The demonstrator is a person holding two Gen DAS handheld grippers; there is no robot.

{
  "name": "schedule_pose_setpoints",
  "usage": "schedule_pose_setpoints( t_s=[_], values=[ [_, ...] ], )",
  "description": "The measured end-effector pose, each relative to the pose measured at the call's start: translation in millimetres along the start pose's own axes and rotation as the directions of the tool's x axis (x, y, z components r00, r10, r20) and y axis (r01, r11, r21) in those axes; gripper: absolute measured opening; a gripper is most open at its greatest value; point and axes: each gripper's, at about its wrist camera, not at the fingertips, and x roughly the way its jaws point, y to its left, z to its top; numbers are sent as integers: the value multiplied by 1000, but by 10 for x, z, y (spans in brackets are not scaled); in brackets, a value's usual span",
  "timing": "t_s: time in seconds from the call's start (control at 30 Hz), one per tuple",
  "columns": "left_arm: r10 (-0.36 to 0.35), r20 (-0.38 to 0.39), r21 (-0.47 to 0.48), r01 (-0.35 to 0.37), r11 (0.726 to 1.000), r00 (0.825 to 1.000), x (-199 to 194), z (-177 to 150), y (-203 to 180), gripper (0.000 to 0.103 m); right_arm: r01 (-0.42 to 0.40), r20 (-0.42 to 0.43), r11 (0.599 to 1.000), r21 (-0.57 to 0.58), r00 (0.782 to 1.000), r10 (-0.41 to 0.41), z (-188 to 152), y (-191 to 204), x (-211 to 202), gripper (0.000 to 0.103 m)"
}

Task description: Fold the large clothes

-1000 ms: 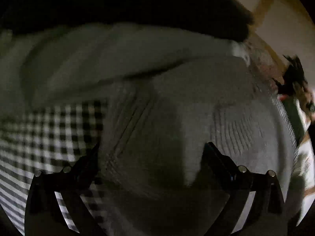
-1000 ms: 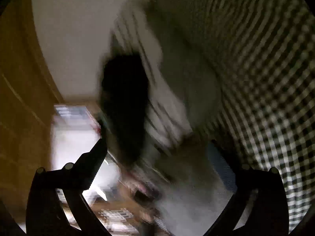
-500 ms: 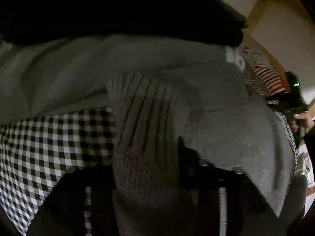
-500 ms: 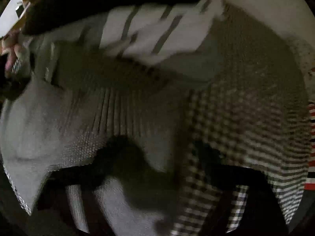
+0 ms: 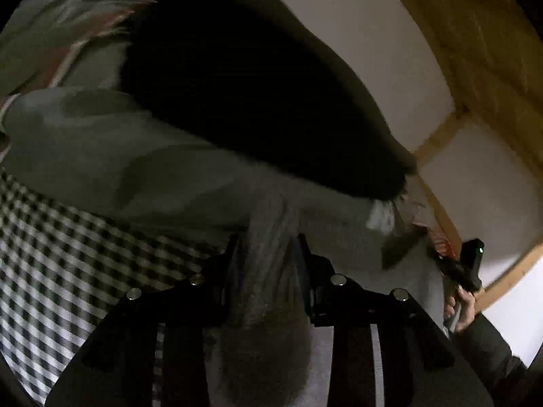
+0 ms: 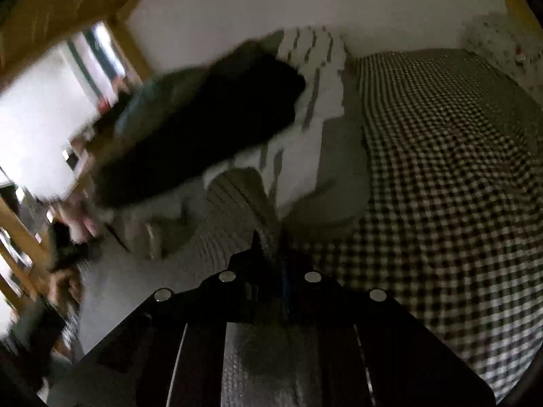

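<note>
A grey knit sweater [image 5: 339,227] lies over a checked bedspread [image 5: 68,257]. My left gripper [image 5: 266,242] is shut on a gathered ribbed fold of it, which bulges up between the fingers. In the right wrist view, my right gripper [image 6: 269,242] is shut, its tips pinching the ribbed edge of the sweater [image 6: 224,224]. The sweater stretches between the two grippers. In the left wrist view the right gripper [image 5: 470,264] shows at the far right, held by a hand [image 5: 458,302].
A black garment [image 5: 254,101] tops a pile behind the sweater, over a grey-green one [image 5: 101,142]. A white striped garment [image 6: 305,68] lies beside it. The checked bedspread [image 6: 441,169] spreads to the right. A wooden frame [image 5: 475,51] and white wall stand behind.
Both grippers went from wide open to shut on the sweater's ribbed edge. The right gripper rolled and swung across to it; both views are now lifted and show the wall.
</note>
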Motion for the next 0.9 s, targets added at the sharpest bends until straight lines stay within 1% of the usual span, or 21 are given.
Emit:
schedule_pose_setpoints(
  t_s=[0.03, 0.1, 0.13, 0.2, 0.27, 0.3, 0.33, 0.37, 0.4, 0.43, 0.47, 0.5, 0.53, 0.57, 0.6, 0.63, 0.7, 0.77, 0.8, 0.87, 0.9],
  values=[
    [15, -10, 9, -15, 1000, 1000, 35, 3, -6, 31, 44, -53, 998, 44, 998, -42, -9, -113, 110, 9],
    [71, -82, 64, -65, 996, 994, 210, -29, -48, 31, 141, -180, 986, 88, 976, -124, -53, -389, 294, 9],
    [76, -119, 84, -66, 994, 990, 302, -65, -67, 27, 169, -221, 982, 84, 964, -147, -115, -430, 404, 9],
    [52, -114, 100, -40, 994, 992, 311, -87, -126, 24, 192, -246, 981, 40, 953, -177, -195, -416, 511, 9],
    [-37, -51, 112, 43, 993, 998, 186, -69, -219, 24, 194, -248, 980, 52, 953, -176, -212, -424, 510, 10],
    [-99, -32, 147, 103, 984, 995, 101, -66, -321, 24, 189, -256, 980, 67, 952, -166, -213, -425, 511, 10],
    [-113, -46, 190, 120, 974, 993, 73, -79, -413, 27, 187, -261, 981, 57, 951, -166, -208, -401, 516, 10],
    [-106, -99, 228, 126, 965, 990, 108, -96, -493, 30, 184, -263, 982, 37, 950, -168, -180, -383, 519, 12],
    [-63, -173, 260, 108, 960, 983, 199, -130, -544, 36, 178, -277, 984, 18, 946, -166, -169, -355, 514, 16],
    [48, -238, 305, 28, 952, 970, 352, -186, -582, 37, 178, -287, 984, 9, 943, -168, -152, -336, 517, 29],
    [100, -270, 322, -8, 947, 958, 455, -219, -582, 37, 187, -281, 982, 1, 943, -179, -110, -303, 544, 45],
    [134, -297, 323, -33, 946, 945, 562, -237, -571, 37, 197, -257, 980, -10, 947, -193, -78, -275, 490, 53],
    [174, -303, 308, -76, 948, 937, 644, -228, -533, 36, 197, -233, 980, -15, 953, -195, -33, -309, 488, 63],
    [193, -279, 263, -119, 957, 941, 676, -178, -478, 36, 193, -201, 981, -18, 960, -193, -28, -281, 369, 69],
    [187, -239, 190, -143, 971, 953, 664, -106, -404, 34, 194, -184, 981, -15, 964, -194, -29, -288, 278, 73],
    [194, -185, 106, -176, 979, 964, 605, -27, -301, 26, 196, -170, 981, -13, 966, -195, -33, -285, 186, 79],
    [180, -111, 4, -181, 984, 977, 490, 65, -176, 26, 191, -153, 981, -15, 970, -191, -56, -272, -57, 82],
    [171, -73, -11, -172, 985, 983, 410, 86, -202, 26, 188, -138, 982, -19, 972, -188, -107, -257, -308, 88],
    [172, -46, -3, -172, 985, 984, 341, 90, -235, 30, 183, -129, 983, -23, 974, -184, -154, -263, -406, 91],
    [153, 7, 12, -153, 988, 988, 183, 102, -299, 61, 165, -129, 986, -24, 977, -167, -265, -299, -569, 93],
    [156, 26, 11, -157, 988, 987, 100, 102, -314, 85, 146, -151, 989, -23, 978, -148, -360, -280, -666, 94]
  ],
)
